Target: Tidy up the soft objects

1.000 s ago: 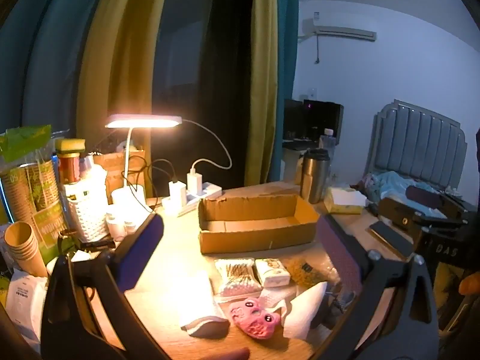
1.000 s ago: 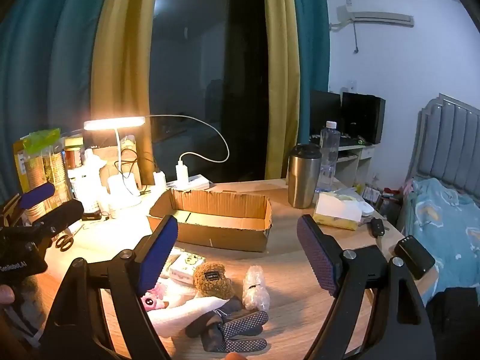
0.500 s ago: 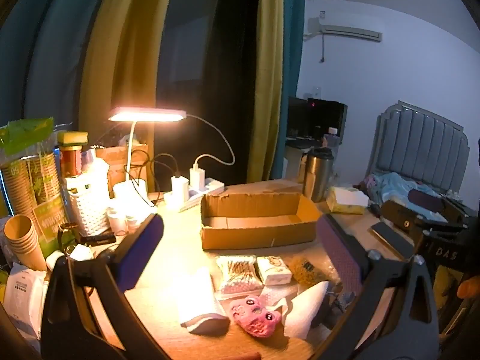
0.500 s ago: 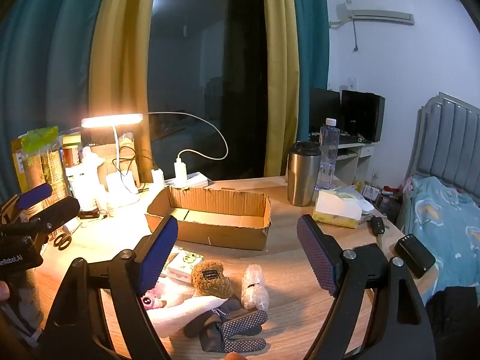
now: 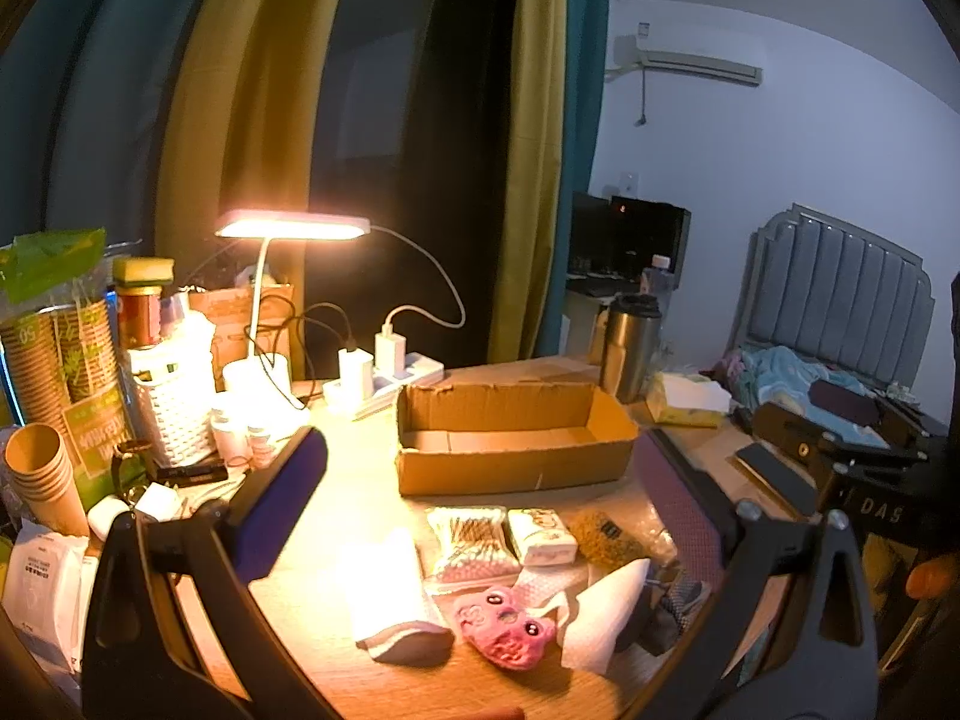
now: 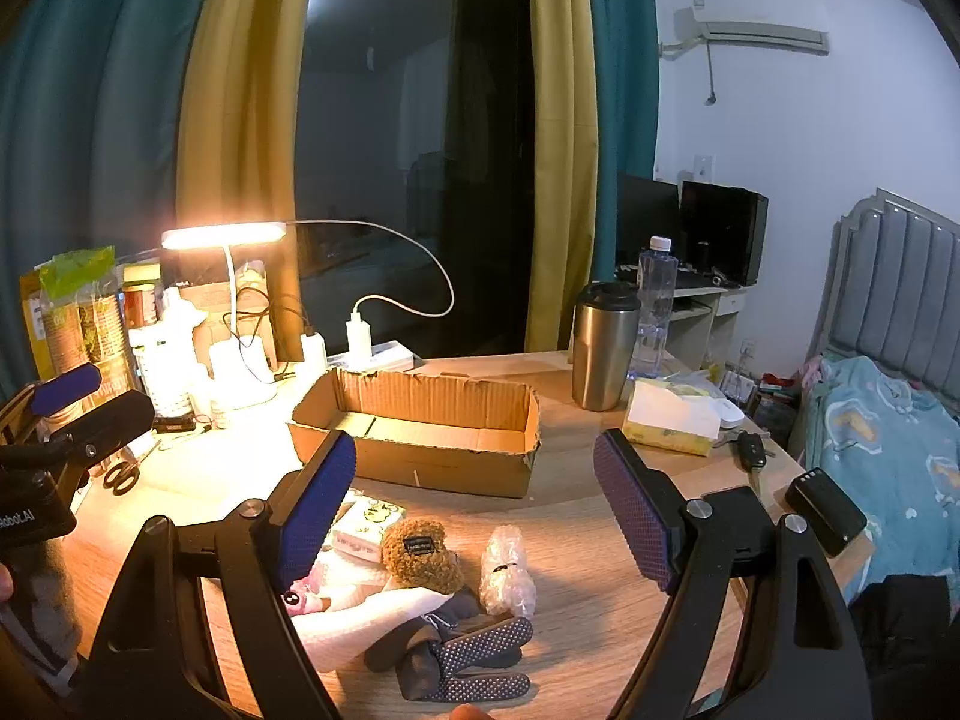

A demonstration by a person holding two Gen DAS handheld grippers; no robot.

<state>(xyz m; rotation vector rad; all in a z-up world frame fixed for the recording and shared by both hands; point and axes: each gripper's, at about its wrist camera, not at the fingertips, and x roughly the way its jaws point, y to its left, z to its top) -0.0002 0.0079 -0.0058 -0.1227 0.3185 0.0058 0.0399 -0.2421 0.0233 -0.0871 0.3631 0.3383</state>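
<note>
Only the right wrist view shows the dark dotted socks (image 6: 474, 657) plainly, lying at the near edge of the wooden surface (image 6: 600, 576) with a curly brown plush bear (image 6: 420, 552) and a small roll of bubble wrap (image 6: 507, 564) just behind them; in the left wrist view the socks are mostly hidden behind a white sock (image 5: 603, 612). The left wrist view in turn gives the pink knitted toy (image 5: 504, 633), a folded white cloth (image 5: 393, 594), a clear bag of cotton swabs (image 5: 471, 546) and a small white packet (image 5: 540, 534), of which the right view catches only slivers.

The soft things sit in one cluster near the front of the surface, with the open corrugated cardboard box (image 5: 516, 444) just beyond them, nothing inside it.

The left gripper (image 5: 480, 516) hangs over the cluster with its fingers spread wide and nothing between them; the right gripper (image 6: 474, 516) is likewise released and grasps nothing.

Against the frames from a second ago, both views have shifted only slightly, and the objects lie where they did.

A lit desk lamp (image 5: 291, 225) glows at the far left, and a smooth steel tumbler (image 6: 603, 345) stands to the right of the box.
</note>
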